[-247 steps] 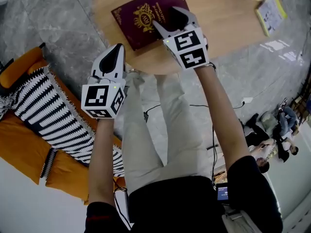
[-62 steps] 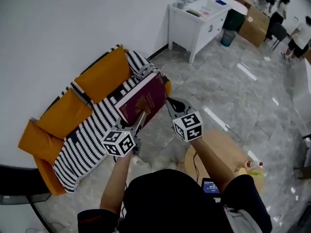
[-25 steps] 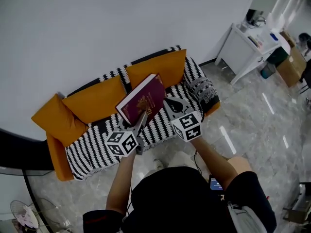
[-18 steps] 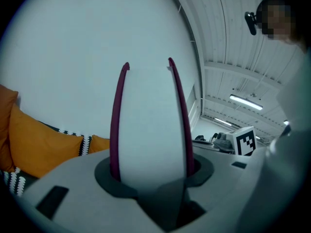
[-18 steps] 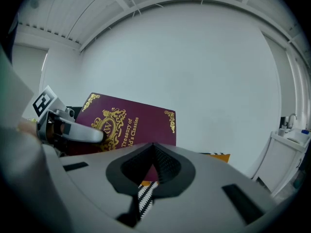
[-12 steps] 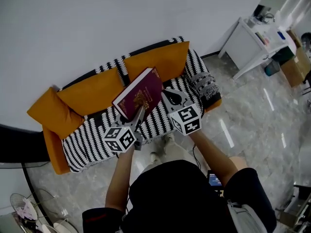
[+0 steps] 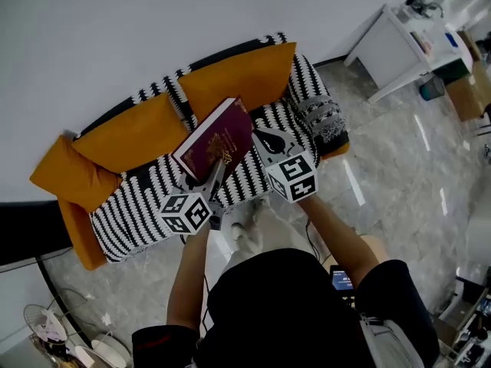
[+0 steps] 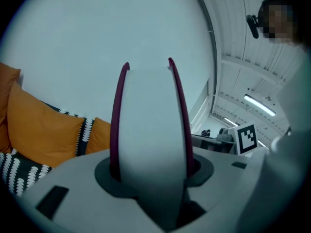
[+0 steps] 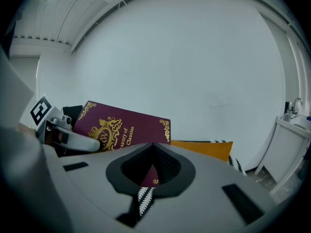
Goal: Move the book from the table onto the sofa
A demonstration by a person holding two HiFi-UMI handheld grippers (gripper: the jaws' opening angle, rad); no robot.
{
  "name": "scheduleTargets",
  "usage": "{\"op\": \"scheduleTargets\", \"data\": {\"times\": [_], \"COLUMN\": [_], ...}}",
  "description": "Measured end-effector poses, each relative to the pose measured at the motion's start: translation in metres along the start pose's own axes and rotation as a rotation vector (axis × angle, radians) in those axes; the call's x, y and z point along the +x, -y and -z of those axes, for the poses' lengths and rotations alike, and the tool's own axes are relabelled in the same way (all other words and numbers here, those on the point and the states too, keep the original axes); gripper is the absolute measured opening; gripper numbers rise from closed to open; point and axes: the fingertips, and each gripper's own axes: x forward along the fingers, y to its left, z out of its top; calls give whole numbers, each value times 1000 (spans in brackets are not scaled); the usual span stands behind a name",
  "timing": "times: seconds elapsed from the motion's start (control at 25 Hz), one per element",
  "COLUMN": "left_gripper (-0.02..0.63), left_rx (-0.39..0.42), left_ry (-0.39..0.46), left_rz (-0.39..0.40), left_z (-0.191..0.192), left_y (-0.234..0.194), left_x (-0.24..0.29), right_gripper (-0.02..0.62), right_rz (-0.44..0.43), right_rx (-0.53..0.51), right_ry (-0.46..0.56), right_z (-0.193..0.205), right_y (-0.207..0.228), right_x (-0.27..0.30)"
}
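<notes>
The book (image 7: 217, 138), maroon with gold print, hangs tilted in the air over the striped seat of the sofa (image 7: 138, 205). My left gripper (image 7: 215, 173) is shut on its lower edge. In the left gripper view the white page block (image 8: 148, 125) stands between the jaws, a maroon cover on each side. My right gripper (image 7: 258, 139) is shut, with nothing seen between its jaws, and sits close by the book's right edge. In the right gripper view the book's cover (image 9: 121, 127) shows just beyond the right gripper (image 9: 153, 148), with the left gripper (image 9: 63, 135) on its left.
Three orange cushions (image 7: 238, 79) lean along the sofa back against a white wall. A rolled striped bolster (image 7: 318, 121) lies at the sofa's right end. A white desk (image 7: 399, 41) stands at the far right on the grey marble floor (image 7: 383, 175). The person's feet (image 7: 245, 232) are near the sofa front.
Both grippers have moved forward and down with the book, which now hangs closer to the sofa seat. The jaws look unchanged.
</notes>
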Motion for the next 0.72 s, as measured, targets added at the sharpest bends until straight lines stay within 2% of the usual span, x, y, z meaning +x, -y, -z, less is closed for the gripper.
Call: {"op": "scheduleTargets", "data": {"times": [0.16, 0.36, 0.72], "left_gripper": [225, 225, 225], "left_rx": [-8, 21, -28], "left_ry": [-36, -81, -133], "left_rz": [-10, -44, -72], "left_z": [13, 32, 68], "left_y": [-13, -37, -77], "left_x": [24, 55, 92], "right_gripper": [17, 17, 17], "right_rz": [4, 4, -22], "right_rx": [18, 36, 62], "right_ry": [-43, -91, -158], "right_z": [19, 43, 92], "right_y": [20, 42, 63], "right_x": [18, 40, 83]}}
